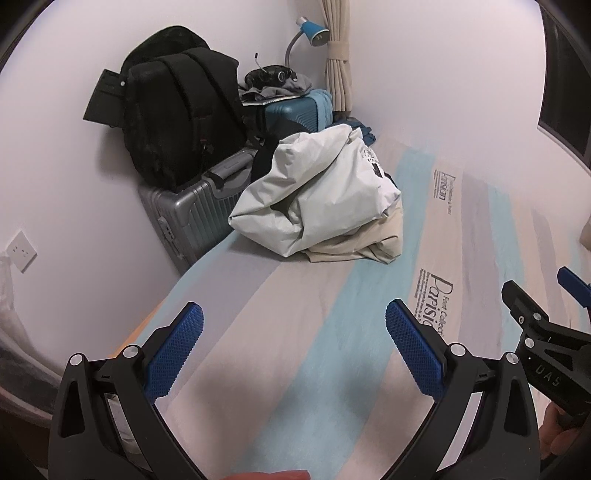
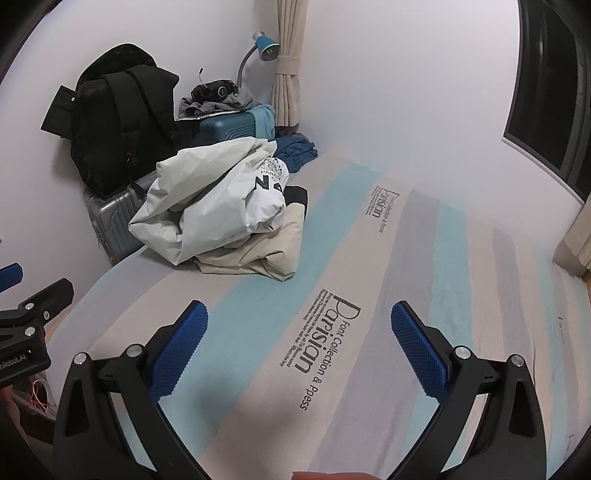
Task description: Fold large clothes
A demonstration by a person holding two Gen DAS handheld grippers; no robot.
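A crumpled pile of clothes lies on the bed's far end: a white garment [image 1: 314, 192] with dark print on top of a beige garment [image 1: 365, 240]. The same white garment [image 2: 210, 206] and beige garment [image 2: 255, 254] show in the right wrist view. My left gripper [image 1: 295, 343] is open and empty, above the striped sheet, well short of the pile. My right gripper [image 2: 301, 339] is open and empty too, over the sheet to the right. The right gripper also shows at the right edge of the left wrist view [image 1: 539, 314].
A striped bed sheet [image 2: 369, 295] with "Parisian" print covers the bed. Against the wall stand a grey suitcase [image 1: 199, 214] with a black backpack [image 1: 177, 103] on it, a teal suitcase [image 1: 303, 107], and a blue lamp [image 1: 314, 31]. A blue cloth [image 2: 295, 153] lies in the corner.
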